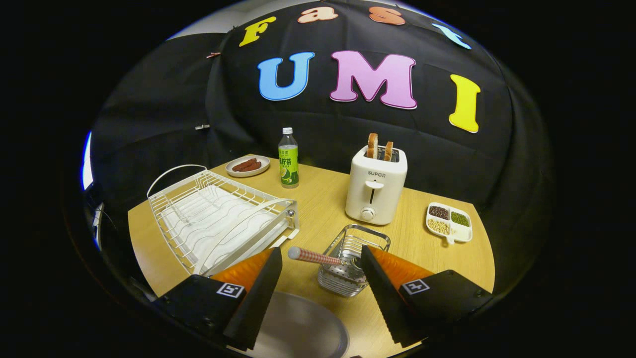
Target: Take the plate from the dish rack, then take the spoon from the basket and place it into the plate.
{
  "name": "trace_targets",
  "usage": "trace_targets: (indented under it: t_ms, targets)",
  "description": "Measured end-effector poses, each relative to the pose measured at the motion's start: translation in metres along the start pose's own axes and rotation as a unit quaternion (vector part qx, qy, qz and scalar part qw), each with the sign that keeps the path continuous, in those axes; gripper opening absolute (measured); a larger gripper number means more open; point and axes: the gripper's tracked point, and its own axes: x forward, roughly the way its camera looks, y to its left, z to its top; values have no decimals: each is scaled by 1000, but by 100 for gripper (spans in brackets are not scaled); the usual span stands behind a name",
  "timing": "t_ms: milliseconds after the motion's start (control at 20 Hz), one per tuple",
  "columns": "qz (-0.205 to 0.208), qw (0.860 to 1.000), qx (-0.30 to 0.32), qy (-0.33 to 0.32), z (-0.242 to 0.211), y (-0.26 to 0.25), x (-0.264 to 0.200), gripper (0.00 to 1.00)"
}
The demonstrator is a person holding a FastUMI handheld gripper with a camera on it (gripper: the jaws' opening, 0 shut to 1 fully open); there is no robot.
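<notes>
A wooden table (pixel 318 209) in a cloth-walled booth is seen from above the gripper (pixel 320 258), whose two fingers are held spread wide apart — nothing is pinched between them. The plate (pixel 298 328), a grey disc, is laid flat on the table beneath and between the fingers, partly covered by the left finger, and is well clear of the dish rack (pixel 218 219). That white wire rack is set just beyond the left finger, with no dishes seen in its slots. The spoon (pixel 314 256), shown by its red-and-white patterned handle, is propped at a slant in the basket (pixel 350 266), with its handle end pointed out toward the left finger; its bowl is hidden inside. The small metal wire basket is stood just ahead of the fingers, close against the inner edge of the right one, though whether that finger touches it cannot be told.

Farther back, a white toaster (pixel 375 191) is stood upright with two slices of toast (pixel 378 147) raised from its slots. A green-labelled bottle (pixel 288 159) is placed to the toaster's left, and beside the bottle — toward the rack's far end — a small dish of sausages (pixel 247 165) is laid. A divided tray of beans (pixel 449 223) is set to the toaster's right, near the table's edge.
</notes>
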Motion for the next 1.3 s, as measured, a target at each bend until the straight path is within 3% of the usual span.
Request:
trace_targets:
  t_ms: [150, 450, 500, 700, 850, 950, 1300]
  targets:
    - [-6, 1000, -30, 5, -10, -1, 21, 95]
    - [-6, 1000, -21, -6, -4, 1, 38, 58]
    - [-14, 1000, -21, -15, 2, -1, 38, 47]
    - [-53, 998, -32, -27, 16, -18, 40, 28]
    - [-63, 997, -41, -32, 29, -31, 37, 22]
    - [-47, 998, -18, -34, 36, -28, 33, 14]
    - [-40, 997, 4, -69, 91, -40, -8, 14]
